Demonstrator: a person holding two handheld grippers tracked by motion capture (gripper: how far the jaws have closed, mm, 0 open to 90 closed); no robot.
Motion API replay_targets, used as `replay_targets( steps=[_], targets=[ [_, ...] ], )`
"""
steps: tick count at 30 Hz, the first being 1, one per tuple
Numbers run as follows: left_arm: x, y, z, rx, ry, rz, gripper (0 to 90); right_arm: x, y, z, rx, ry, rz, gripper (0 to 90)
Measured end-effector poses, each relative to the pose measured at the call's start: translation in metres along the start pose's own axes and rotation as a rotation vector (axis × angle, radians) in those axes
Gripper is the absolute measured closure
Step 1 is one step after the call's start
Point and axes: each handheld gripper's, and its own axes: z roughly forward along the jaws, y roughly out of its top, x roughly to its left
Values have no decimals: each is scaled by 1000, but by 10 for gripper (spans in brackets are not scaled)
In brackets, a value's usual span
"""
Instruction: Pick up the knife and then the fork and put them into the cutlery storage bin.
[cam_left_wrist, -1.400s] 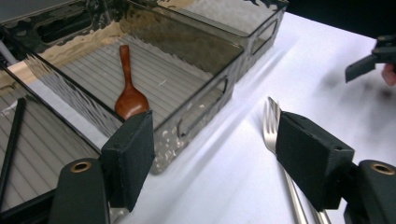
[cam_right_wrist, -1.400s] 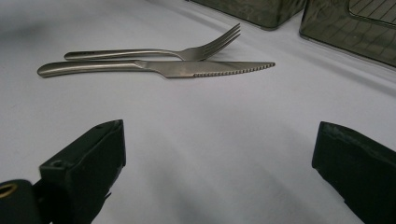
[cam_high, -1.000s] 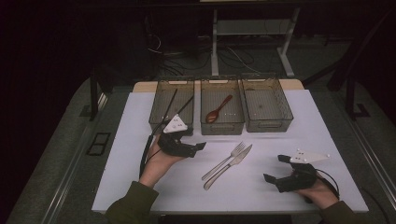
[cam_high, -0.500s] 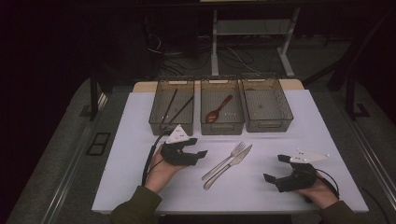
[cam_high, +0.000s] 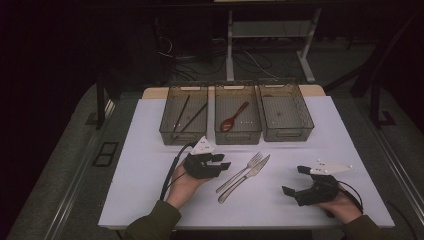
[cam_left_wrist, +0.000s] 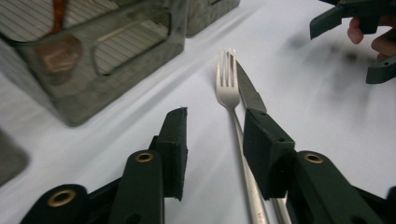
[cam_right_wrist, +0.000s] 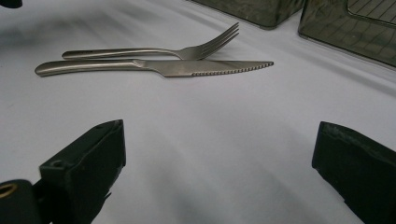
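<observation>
steel fork (cam_left_wrist: 227, 88) sits between the parted, empty left gripper (cam_left_wrist: 215, 140), its handle partly hidden.

At centre frame of the high view, a silver fork (cam_high: 241, 171) and silver knife (cam_high: 246, 178) lie on a plain white table cover (cam_high: 150, 150). The three bins (cam_high: 238, 113) above are smoky translucent grey with fine ribbed floors, the middle one holding a reddish-brown spoon (cam_high: 233, 118). Both grippers, left (cam_high: 220, 161) and right (cam_high: 295, 181), are black with pale grey plates.

bare sheet (cam_high: 280, 200) between grippers, trays (cam_high: 237, 120) behind

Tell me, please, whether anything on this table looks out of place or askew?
Only mildly: the fork and knife lie loose and diagonal on the white table, outside the three bins.
</observation>
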Motion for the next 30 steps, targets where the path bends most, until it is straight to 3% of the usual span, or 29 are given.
replay_targets(
  steps=[13,18,30],
  targets=[
    [-16,-2,32,80,-27,9,697,0,0,0,0,0,0,23],
    [-21,-3,43,116,-6,26,722,0,0,0,-2,0,2,23],
    [-22,-4,54,136,-8,21,747,0,0,0,-2,1,2,23]
  ],
)
